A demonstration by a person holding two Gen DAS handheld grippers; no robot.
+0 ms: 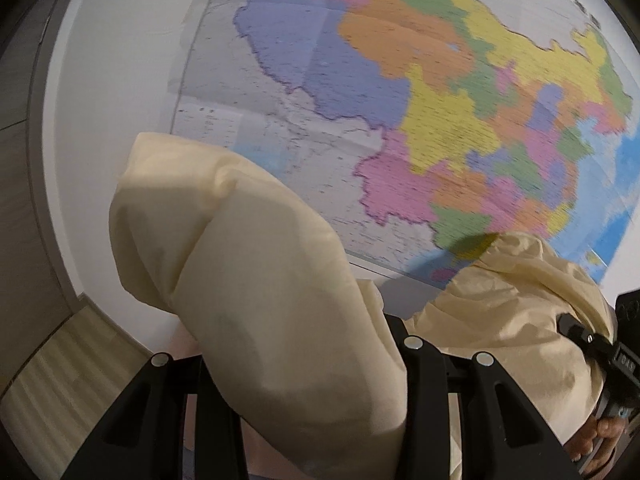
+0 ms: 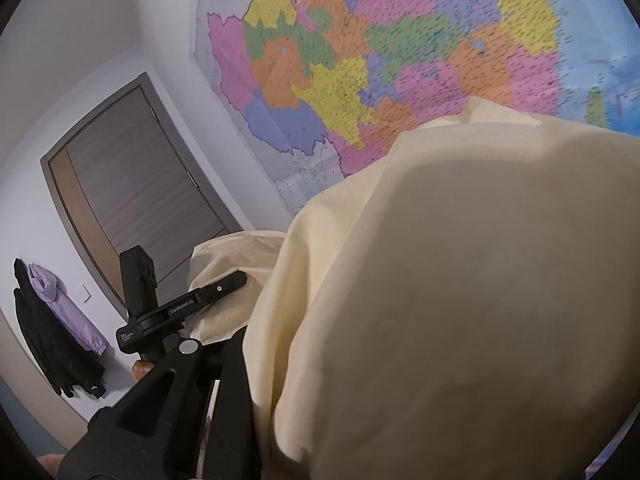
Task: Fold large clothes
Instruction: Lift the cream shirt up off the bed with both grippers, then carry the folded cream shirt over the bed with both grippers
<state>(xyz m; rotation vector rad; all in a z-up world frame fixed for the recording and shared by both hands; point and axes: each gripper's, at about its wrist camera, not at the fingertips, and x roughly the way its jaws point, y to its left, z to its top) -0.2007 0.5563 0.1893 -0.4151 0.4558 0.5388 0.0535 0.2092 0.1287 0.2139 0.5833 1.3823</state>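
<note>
A large cream garment (image 1: 260, 280) is lifted in front of the wall. In the left wrist view a thick bunch of it rises from between the black fingers of my left gripper (image 1: 300, 360), which is shut on it. Further right, another part of the cloth hangs by my right gripper (image 1: 592, 344), with a hand (image 1: 600, 436) below it. In the right wrist view the garment (image 2: 440, 280) billows over my right gripper (image 2: 288, 368). One black finger (image 2: 228, 376) shows and the other is hidden under the cloth. The left gripper (image 2: 192, 304) is close by on the left, holding a cream fold.
A big coloured map (image 1: 440, 100) hangs on the white wall just ahead. A grey door (image 2: 140, 208) stands to the left, with a purple jacket (image 2: 60, 300) and black clothes (image 2: 48, 340) hanging beside it. Pale wood floor (image 1: 60, 360) shows at lower left.
</note>
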